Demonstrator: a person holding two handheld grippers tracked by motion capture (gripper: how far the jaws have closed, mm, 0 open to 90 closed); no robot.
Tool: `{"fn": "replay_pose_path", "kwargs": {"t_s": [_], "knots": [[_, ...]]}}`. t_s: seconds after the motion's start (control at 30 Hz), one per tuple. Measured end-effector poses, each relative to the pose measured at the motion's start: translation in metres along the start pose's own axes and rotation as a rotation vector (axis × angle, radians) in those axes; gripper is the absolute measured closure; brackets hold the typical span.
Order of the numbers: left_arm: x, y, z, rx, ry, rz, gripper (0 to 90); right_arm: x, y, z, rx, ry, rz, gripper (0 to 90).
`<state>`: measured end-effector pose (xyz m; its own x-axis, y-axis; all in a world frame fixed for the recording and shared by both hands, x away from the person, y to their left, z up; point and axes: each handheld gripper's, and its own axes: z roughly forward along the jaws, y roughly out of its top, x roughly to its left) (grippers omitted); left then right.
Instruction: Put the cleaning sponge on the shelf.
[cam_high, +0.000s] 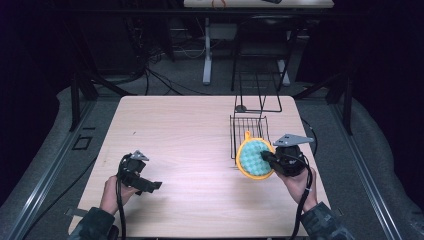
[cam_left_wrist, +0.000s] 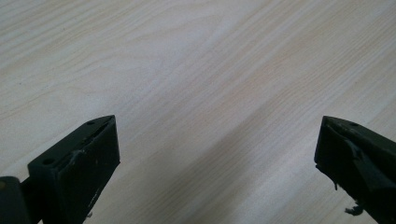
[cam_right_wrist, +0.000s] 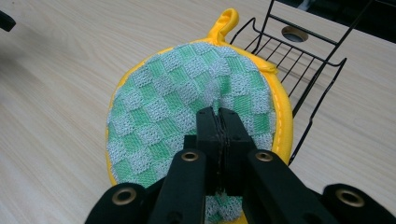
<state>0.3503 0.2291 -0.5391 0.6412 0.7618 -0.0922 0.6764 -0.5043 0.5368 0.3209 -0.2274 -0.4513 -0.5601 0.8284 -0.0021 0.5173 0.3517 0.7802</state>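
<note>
The right gripper (cam_right_wrist: 218, 122), jaws closed, pinches the round green-checked, yellow-rimmed pot holder (cam_right_wrist: 187, 112) beside the black wire rack (cam_high: 248, 131); probably racking comes next. The left gripper (cam_left_wrist: 217, 163) is wide open, empty.

- A table (cam_high: 190, 125) with a pale wood-grain top carries everything.
- A black wire rack (cam_high: 248, 127) stands on its far right part, just beside the right edge.
- A grommet hole (cam_right_wrist: 294, 33) sits in the tabletop behind the rack.
- The near left tabletop (cam_left_wrist: 196, 70) is bare wood.
</note>
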Motion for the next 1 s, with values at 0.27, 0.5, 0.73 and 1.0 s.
{"fn": "replay_pose_path", "kwargs": {"t_s": [0.27,0.5,0.73,1.0], "knots": [[0.000,0.000,0.000,0.004,-0.001,0.004,0.0,-0.009,0.002,0.001,-0.005,-0.016,0.006,88.9],[0.000,0.000,0.000,0.003,0.000,0.001,0.0,-0.016,0.005,0.003,-0.013,-0.028,0.016,88.9],[0.000,0.000,0.000,0.004,0.004,0.003,0.0,-0.020,0.009,0.008,-0.011,-0.040,0.015,88.9],[0.000,0.000,0.001,0.005,0.000,0.002,0.0,-0.026,0.014,0.013,-0.017,-0.049,0.030,88.9]]}}
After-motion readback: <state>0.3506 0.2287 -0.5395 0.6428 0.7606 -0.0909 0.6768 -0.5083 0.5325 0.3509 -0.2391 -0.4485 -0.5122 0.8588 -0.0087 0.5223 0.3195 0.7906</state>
